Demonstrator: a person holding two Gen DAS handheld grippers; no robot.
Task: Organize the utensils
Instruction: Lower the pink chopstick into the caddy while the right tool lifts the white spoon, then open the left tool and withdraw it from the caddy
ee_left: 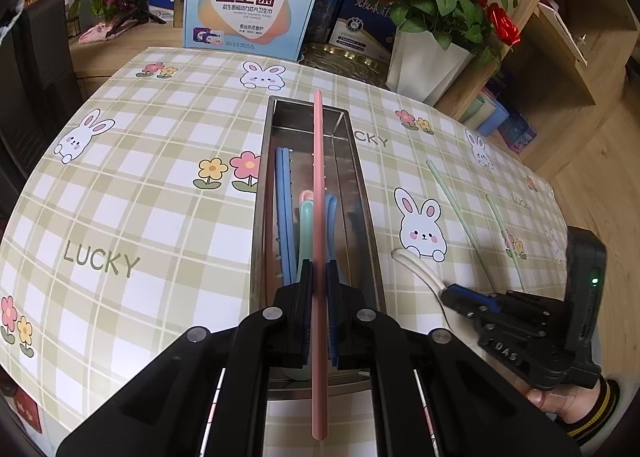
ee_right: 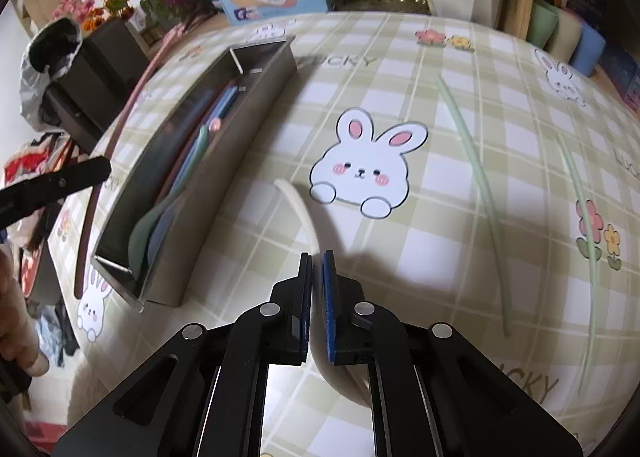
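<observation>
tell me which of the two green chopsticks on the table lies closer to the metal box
The longer-looking green chopstick, just right of the bunny print, lies closer to the metal box. The other green chopstick lies further right, toward the table edge.

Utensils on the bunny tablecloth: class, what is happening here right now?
A person works two grippers. The left hand-held gripper is shut on a pink chopstick, held lengthwise above the steel tray, which already holds blue, green and pink utensils. The right hand-held gripper grips a white spoon on the table. Two green chopsticks lie loose on the cloth.
</observation>
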